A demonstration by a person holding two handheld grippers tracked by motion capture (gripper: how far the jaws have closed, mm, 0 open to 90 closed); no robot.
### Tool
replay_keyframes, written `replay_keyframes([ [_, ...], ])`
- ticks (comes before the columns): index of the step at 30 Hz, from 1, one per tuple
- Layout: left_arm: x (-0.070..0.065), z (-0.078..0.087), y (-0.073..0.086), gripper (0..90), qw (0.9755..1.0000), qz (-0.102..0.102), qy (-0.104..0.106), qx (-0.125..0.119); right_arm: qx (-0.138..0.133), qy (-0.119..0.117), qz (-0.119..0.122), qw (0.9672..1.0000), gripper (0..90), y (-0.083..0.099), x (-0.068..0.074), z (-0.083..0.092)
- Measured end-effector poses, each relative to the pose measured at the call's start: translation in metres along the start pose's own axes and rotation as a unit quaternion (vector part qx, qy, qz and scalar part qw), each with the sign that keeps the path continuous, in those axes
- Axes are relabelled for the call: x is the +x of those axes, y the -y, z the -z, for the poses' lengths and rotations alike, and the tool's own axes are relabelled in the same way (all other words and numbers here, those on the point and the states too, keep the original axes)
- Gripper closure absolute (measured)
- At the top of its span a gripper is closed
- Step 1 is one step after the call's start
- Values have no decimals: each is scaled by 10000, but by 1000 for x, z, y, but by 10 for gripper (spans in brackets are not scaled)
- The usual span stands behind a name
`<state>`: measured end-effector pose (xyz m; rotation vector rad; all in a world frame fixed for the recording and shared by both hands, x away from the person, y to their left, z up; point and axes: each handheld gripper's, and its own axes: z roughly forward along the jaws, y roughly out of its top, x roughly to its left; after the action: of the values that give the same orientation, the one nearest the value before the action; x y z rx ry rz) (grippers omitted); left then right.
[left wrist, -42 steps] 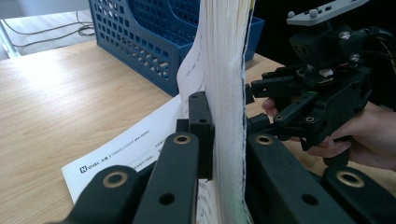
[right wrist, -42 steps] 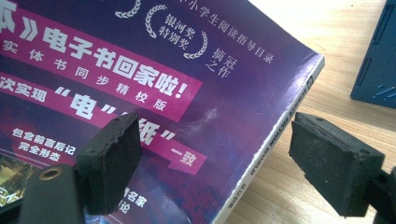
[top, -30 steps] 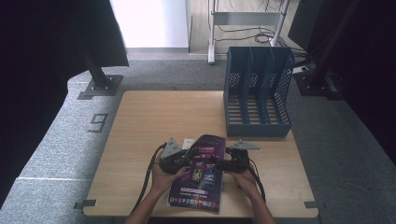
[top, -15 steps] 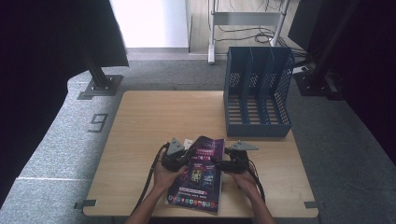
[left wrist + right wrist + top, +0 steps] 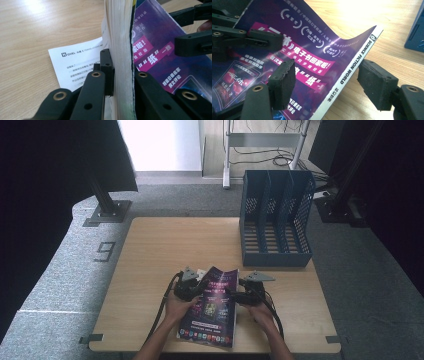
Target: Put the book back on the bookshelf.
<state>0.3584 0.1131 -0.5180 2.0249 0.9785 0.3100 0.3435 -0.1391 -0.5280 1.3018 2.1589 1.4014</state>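
Nearest the person, at the front edge of the tabletop [image 5: 150,255], lies a purple magazine [image 5: 212,307] with its near end flat on the wood and its far end lifted and curled. Both hands come in from below and meet it about halfway up.

The left claw [image 5: 196,287] is clamped on the magazine's left edge — in the left gripper view its two black jaws press against either side of the thick stack of pages [image 5: 120,62], which stands upright between them with the purple cover [image 5: 160,50] on the right. Just beside that edge a white printed sheet [image 5: 75,62] lies flat on the wood, partly under the magazine.

The right claw [image 5: 240,295] sits at the magazine's right edge, the spine side. Its jaws have just been closing, yet they stand apart: in the right gripper view one pad [image 5: 283,82] hangs over the cover and the other [image 5: 375,83] is beyond the white spine strip [image 5: 354,67], with a gap on each side — the spine is between them but not pinched.

Farther back, at the right rear of the tabletop, a blue file rack [image 5: 275,220] with three upright slots stands well apart from the magazine. Beyond the tabletop is grey carpet [image 5: 65,270].
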Motion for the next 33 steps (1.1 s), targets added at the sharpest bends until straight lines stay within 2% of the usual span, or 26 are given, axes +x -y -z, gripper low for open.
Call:
replay_keyframes([
  [10, 4, -7, 2, 822, 9995, 1, -30, 322, 84, -15, 25, 10000, 308, 2, 1, -4],
  [16, 4, -7, -2, 814, 9990, -94, -40, 446, 94, -26, 13, 10000, 308, 2, 1, -6],
  [29, 6, -10, -1, 814, 9989, -56, -45, 467, 69, -35, 50, 10000, 338, 0, -1, -9],
  [33, 7, -10, -1, 814, 9989, -53, -11, 467, 169, -1, 40, 9998, 354, -3, -2, -12],
])
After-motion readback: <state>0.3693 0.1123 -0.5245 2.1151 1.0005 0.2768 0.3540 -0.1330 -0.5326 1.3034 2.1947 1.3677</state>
